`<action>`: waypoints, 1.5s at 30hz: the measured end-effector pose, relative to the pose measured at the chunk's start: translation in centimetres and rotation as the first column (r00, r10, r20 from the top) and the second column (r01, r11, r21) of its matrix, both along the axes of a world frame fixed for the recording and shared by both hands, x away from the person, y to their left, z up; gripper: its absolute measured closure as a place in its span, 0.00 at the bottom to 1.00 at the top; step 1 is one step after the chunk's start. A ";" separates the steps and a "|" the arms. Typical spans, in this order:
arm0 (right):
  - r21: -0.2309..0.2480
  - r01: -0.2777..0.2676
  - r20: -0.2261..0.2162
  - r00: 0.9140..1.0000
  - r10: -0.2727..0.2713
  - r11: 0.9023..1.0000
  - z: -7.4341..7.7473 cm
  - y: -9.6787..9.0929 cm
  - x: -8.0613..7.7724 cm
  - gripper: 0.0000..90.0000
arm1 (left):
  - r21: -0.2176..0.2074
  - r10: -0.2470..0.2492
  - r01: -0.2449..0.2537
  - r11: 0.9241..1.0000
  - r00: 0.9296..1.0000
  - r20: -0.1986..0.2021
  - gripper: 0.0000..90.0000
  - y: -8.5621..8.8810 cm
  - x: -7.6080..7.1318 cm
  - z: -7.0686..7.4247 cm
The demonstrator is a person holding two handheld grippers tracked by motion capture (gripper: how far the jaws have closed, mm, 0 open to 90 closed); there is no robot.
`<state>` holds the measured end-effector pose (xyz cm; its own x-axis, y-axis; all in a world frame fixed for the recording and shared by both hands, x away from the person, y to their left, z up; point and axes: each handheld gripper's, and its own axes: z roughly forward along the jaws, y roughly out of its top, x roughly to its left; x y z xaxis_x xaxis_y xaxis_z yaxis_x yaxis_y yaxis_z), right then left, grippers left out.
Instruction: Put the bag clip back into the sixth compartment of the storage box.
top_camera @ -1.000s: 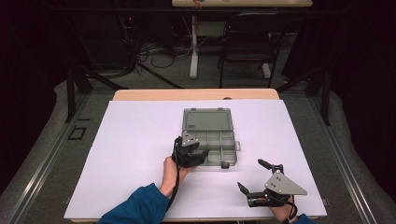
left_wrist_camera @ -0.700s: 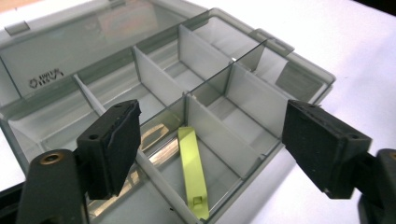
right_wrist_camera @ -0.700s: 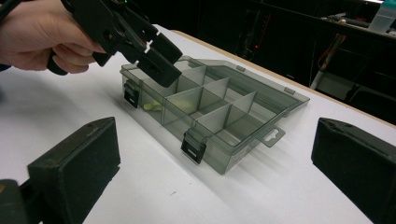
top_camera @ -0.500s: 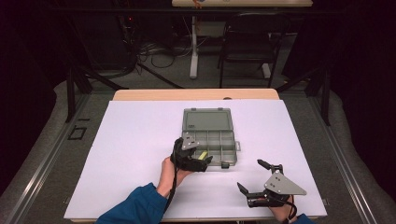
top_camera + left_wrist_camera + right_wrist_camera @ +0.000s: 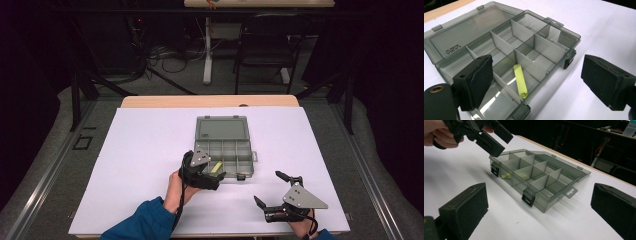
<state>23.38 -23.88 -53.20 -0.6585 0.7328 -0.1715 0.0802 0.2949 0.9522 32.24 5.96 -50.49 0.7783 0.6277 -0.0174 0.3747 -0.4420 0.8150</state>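
A smoky grey compartment box (image 5: pixel 223 150) lies open mid-table, its lid (image 5: pixel 222 128) flat behind it. A yellow-green strip (image 5: pixel 520 80) rests in a front compartment near the left end, also visible as the strip (image 5: pixel 506 176) through the box wall. My left gripper (image 5: pixel 537 75) hovers just above and in front of that compartment; its jaws have just been opening and stand open, with nothing between the pads. From above, the left gripper (image 5: pixel 214 175) sits at the box's front-left corner. My right gripper (image 5: pixel 267 188) rests open on the table to the right, facing the box (image 5: pixel 536 180).
The box has several divided compartments and two dark latches (image 5: pixel 528 198) on its front wall. A white sheet (image 5: pixel 140 165) covers the table, with a wooden edge (image 5: pixel 210 101) at the back. Dark floor, cables and table legs lie beyond.
The left gripper has drawn back from over the box toward the front and risen a little. Its jaws have spread, and the yellow-green strip now lies free in the compartment. The right gripper stayed put.
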 end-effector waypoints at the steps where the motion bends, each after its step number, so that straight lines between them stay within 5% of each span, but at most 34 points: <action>1: 0.002 0.001 -0.003 1.000 -0.001 1.000 0.0 0.0 0.0 0.01 | 0.000 0.002 -0.002 1.000 1.000 0.002 0.12 0.1 -0.2 0.1; 15: -0.001 0.001 -0.004 1.000 -0.001 1.000 0.0 0.0 0.0 0.01 | 0.000 -0.032 0.032 0.999 0.999 0.035 0.12 2.0 -2.3 0.4; 45: -0.007 0.003 -0.002 1.000 -0.003 1.000 0.0 0.0 0.0 0.01 | -0.037 0.066 -0.063 0.997 0.995 0.076 0.12 8.8 -5.6 -0.4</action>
